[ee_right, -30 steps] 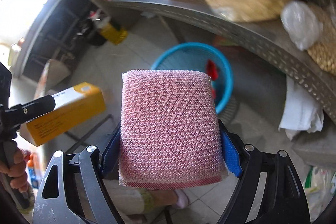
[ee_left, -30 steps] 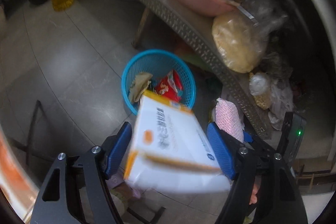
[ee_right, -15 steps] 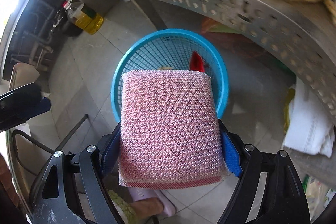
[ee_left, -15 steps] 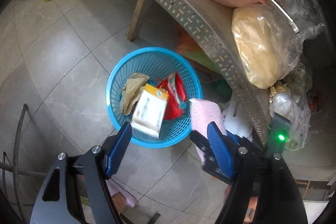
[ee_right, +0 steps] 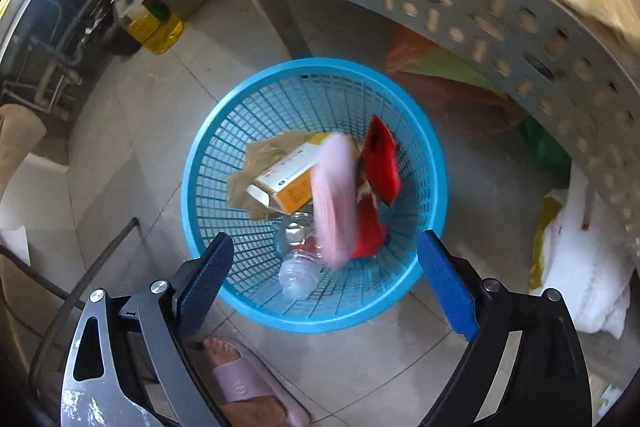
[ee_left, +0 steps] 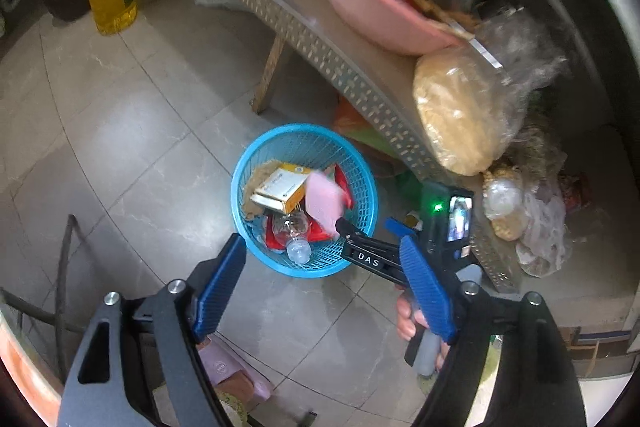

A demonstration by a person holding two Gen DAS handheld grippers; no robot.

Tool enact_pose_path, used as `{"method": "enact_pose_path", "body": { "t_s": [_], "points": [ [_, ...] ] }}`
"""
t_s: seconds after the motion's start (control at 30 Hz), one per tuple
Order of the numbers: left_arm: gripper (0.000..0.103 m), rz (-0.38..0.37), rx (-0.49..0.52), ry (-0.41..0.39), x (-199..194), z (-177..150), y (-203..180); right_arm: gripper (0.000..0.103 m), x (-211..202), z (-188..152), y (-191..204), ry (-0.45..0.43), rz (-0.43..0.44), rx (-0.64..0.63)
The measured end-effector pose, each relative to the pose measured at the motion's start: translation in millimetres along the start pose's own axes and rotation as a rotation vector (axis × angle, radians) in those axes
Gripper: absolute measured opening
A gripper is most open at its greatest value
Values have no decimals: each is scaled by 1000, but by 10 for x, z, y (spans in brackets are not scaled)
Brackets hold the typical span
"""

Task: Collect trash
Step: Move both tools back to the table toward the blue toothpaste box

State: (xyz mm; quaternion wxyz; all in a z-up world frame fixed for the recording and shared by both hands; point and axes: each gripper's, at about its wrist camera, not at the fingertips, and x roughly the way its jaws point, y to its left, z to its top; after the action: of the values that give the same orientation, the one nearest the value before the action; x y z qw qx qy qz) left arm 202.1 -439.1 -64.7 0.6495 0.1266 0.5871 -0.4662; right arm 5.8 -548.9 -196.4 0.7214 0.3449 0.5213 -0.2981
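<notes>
Right gripper (ee_right: 326, 281) hanging over blue basket (ee_right: 434, 163), jaws opening, nothing between pads. Pink sponge (ee_right: 334, 199), blurred, lying inside basket over yellow-white box (ee_right: 286, 181), beside red wrapper (ee_right: 380, 159); clear bottle (ee_right: 298, 263) below.

Dim daylight, fisheye warp, motion-blurred sponge (ee_right: 334, 199)

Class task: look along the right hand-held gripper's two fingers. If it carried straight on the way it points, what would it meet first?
Probably the blurred pink sponge over the blue basket. The right hand-held gripper is opening, nothing between its fingers. Depth is unclear.
</notes>
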Motion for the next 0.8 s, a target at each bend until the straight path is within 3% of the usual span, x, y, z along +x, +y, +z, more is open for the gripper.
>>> {"method": "enact_pose_path", "body": {
  "t_s": [0.23,0.47,0.57,0.8],
  "points": [
    [84,12,37,-143,-719,-375,-66,89,-370,-279,58,-61,0,-20],
    [90,53,35,-293,-1372,-905,56,89,-948,-609,411,-144,29,-95],
    [90,59,34,-305,-1565,-1189,164,89,-1314,-740,623,-214,56,-165],
    [91,174,-47,-413,-2061,-1869,501,95,-2177,-918,1215,-383,156,-329]
  ]
}}
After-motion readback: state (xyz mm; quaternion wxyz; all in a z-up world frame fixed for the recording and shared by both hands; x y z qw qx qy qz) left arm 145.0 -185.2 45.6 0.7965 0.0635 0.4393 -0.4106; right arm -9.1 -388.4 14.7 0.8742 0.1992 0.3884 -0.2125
